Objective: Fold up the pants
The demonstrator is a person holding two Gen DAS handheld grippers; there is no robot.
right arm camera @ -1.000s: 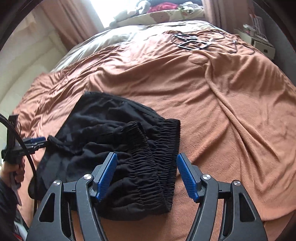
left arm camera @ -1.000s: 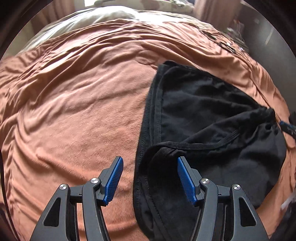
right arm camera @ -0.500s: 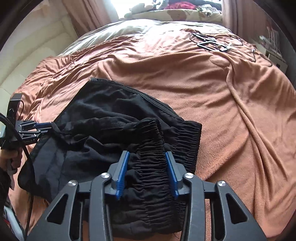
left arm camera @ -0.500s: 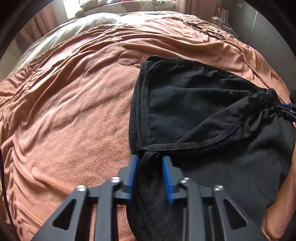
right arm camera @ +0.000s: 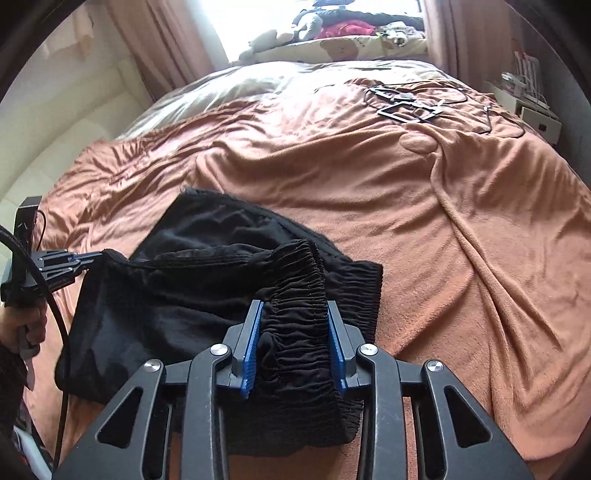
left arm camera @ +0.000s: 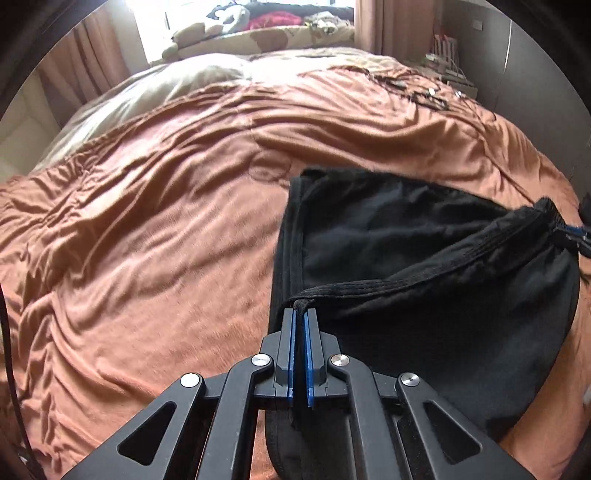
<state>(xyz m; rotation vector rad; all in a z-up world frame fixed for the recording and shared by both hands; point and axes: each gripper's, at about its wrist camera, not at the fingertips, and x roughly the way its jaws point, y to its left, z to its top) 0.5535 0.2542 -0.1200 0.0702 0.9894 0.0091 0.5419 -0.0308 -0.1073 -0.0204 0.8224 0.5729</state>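
Black pants (left arm camera: 424, 280) lie on the orange blanket, with one layer lifted. My left gripper (left arm camera: 299, 314) is shut on the hem edge of the pants and holds it up off the bed. In the right wrist view my right gripper (right arm camera: 293, 314) is closed around the gathered elastic waistband (right arm camera: 295, 273) of the pants (right arm camera: 177, 295), bunched between the blue pads. The left gripper (right arm camera: 85, 256) shows at the far left there, holding the other corner. The right gripper's tip shows at the right edge of the left wrist view (left arm camera: 576, 232).
The orange blanket (right arm camera: 443, 221) covers the bed. Black hangers and cables (right arm camera: 406, 103) lie at the far right of the bed. Pillows and clothes (right arm camera: 332, 33) are piled by the window. A white shelf unit (right arm camera: 532, 107) stands beside the bed.
Both grippers closed from wide open onto the pants: left on the hem edge, right on the waistband. Both then lifted their fabric off the bed.
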